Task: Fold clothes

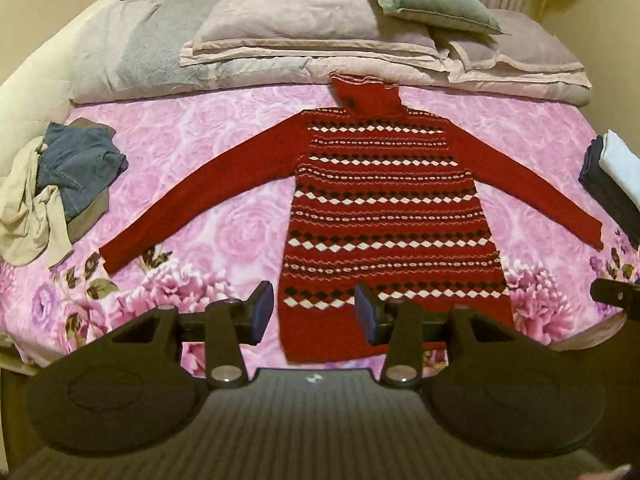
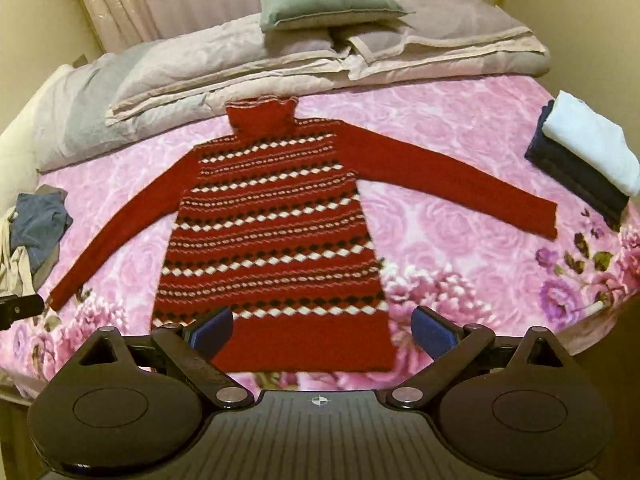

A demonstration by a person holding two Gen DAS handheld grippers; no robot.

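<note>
A red patterned turtleneck sweater point(image 1: 394, 208) lies flat, sleeves spread, on the pink floral bed point(image 1: 224, 168). The left hand-held gripper point(image 1: 316, 312) gapes moderately; the right hand-held gripper point(image 2: 322, 330) gapes wider. The right view shows the whole folded stack point(image 2: 584, 156).

No readable text, labels or numbers, as far as visible.

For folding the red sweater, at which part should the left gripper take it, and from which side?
Probably the cuff of the left sleeve, approached from the outer, pile-of-clothes side. The red sweater lies flat with both sleeves spread outward, so this cuff is a free thin edge on the bedspread. The left gripper is open and hovers near the hem.
</note>
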